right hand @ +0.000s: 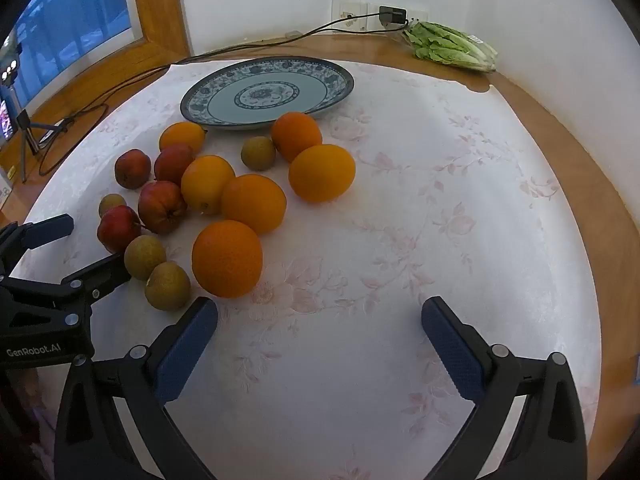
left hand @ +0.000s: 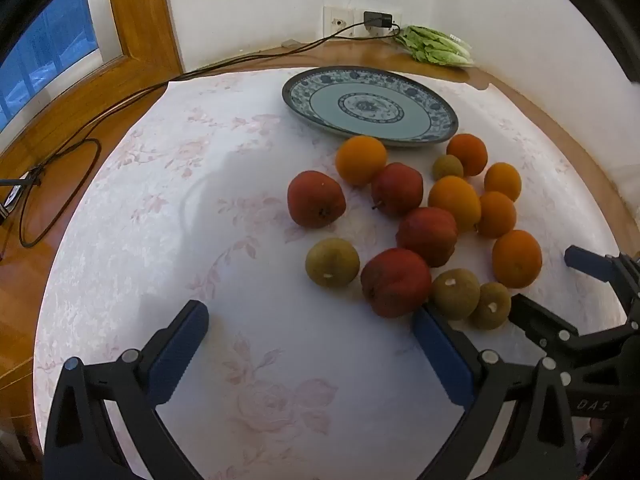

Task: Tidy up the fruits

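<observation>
A blue-patterned plate (left hand: 304,106) (right hand: 338,86) lies empty at the back of the cloth. In front of it is a loose pile of fruit: several oranges (left hand: 360,160) (right hand: 227,258), several red apples (left hand: 316,199) (right hand: 161,206) and several brown-green round fruits (left hand: 332,263) (right hand: 167,286). My left gripper (left hand: 310,316) is open and empty, low over the cloth, its right finger beside the nearest apple (left hand: 396,282). My right gripper (right hand: 320,312) is open and empty, to the right of the pile. Each gripper shows in the other's view, my right one at the right edge (left hand: 556,284) and my left one at the left edge (right hand: 92,242).
A white floral cloth (left hand: 200,240) (right hand: 440,220) covers a round wooden table. A bagged lettuce (left hand: 436,46) (right hand: 452,46) lies at the back by the wall. A black charger cable (left hand: 120,104) (right hand: 132,80) runs along the left. A window (left hand: 48,52) is at the left.
</observation>
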Available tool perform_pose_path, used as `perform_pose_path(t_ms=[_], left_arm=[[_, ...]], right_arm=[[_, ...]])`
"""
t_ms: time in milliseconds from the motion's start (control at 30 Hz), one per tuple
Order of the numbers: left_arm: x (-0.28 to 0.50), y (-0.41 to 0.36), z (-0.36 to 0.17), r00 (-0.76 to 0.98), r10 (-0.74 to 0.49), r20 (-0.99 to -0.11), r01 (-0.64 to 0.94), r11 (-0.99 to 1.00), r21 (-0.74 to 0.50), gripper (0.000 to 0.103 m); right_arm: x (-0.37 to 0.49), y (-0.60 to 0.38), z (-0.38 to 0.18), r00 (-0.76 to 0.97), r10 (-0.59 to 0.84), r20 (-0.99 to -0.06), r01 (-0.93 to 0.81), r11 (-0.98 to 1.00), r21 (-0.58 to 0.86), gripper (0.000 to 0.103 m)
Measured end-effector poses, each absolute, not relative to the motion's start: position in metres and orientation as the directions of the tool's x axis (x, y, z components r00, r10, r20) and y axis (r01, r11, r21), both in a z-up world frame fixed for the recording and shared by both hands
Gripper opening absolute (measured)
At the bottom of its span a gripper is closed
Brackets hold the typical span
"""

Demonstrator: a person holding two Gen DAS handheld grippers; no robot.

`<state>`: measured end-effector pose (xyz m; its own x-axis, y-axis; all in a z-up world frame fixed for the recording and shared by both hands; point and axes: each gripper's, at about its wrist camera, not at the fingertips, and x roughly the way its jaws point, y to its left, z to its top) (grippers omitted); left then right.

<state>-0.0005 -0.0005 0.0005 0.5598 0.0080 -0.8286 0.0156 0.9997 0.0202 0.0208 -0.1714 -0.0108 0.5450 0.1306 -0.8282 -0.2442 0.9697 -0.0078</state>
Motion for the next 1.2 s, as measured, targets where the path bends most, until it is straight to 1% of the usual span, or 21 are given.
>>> perform_pose_path(t_ms=[1200], left_arm=[[0.0015,-0.0005,0.0006,0.545,0.003,-0.839,0.02,1.0,0.016,0.103]], right_arm=[[0.0198,-0.1712,-0.0094,0.54,0.13,-0.832,-0.244,0.97,-0.007,0.103]])
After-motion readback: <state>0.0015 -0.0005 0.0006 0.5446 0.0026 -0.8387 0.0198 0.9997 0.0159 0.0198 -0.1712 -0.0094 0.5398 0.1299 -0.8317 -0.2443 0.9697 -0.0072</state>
